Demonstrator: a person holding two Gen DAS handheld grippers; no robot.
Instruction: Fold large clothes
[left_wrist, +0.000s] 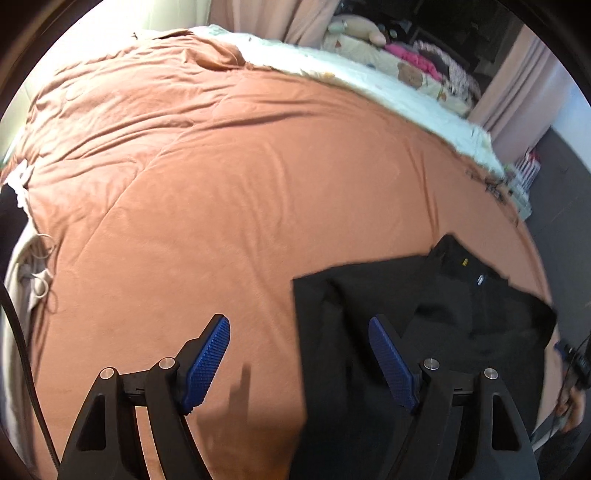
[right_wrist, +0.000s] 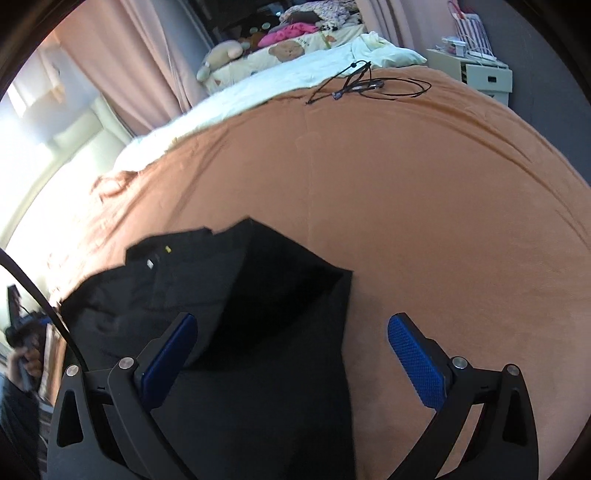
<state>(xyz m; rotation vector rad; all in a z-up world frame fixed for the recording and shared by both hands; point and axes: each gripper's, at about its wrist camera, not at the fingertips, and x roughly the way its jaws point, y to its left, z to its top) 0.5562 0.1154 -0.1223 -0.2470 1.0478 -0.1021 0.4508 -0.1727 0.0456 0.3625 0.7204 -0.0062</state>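
A black garment (left_wrist: 424, 314) lies folded flat on the orange-brown bedspread (left_wrist: 221, 184), its labels showing near the far edge. My left gripper (left_wrist: 298, 321) hangs open over the garment's left edge: one blue pad is above the bedspread, the other above the black cloth, and nothing is between them. In the right wrist view the same garment (right_wrist: 240, 295) lies at lower left on the bedspread (right_wrist: 424, 203). My right gripper (right_wrist: 293, 318) is wide open astride its right edge and holds nothing.
A white sheet (right_wrist: 258, 85) borders the far side of the bed, with soft toys and piled clothes (right_wrist: 288, 33) behind it. A black cable (right_wrist: 369, 85) lies on the bedspread's far part. A beige cloth with a drawstring (left_wrist: 26, 277) hangs at the left. A white drawer box (right_wrist: 480, 74) stands at the far right.
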